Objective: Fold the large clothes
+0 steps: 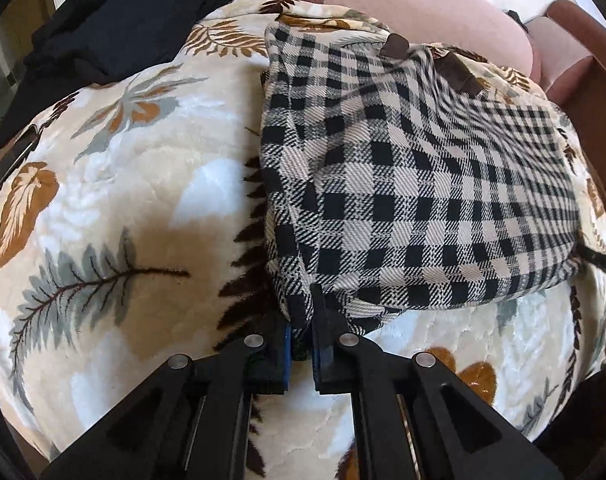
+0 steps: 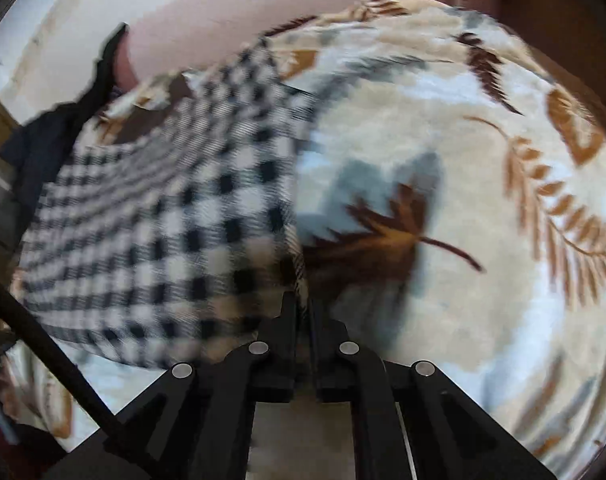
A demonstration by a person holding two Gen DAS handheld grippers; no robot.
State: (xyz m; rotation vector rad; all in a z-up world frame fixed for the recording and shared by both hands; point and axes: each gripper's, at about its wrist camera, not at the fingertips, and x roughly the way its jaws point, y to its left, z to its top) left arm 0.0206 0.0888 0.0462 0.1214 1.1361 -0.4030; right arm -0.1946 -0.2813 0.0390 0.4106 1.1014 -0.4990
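A black-and-cream checked garment (image 1: pixel 403 184) lies folded on a leaf-patterned blanket (image 1: pixel 115 208). In the left wrist view, my left gripper (image 1: pixel 301 320) is shut on the garment's near left corner, with checked cloth pinched between the blue pads. In the right wrist view the picture is blurred; the same checked garment (image 2: pixel 155 216) spreads to the left, and my right gripper (image 2: pixel 303 304) is shut on its near right edge, a strip of cloth running up between the fingers.
A dark garment (image 1: pixel 115 12) is heaped at the blanket's far left. A pink cushioned back (image 1: pixel 415 4) rises behind, with a brown wooden frame (image 1: pixel 595 92) at the right. The blanket (image 2: pixel 463 200) stretches bare to the right of the checked garment.
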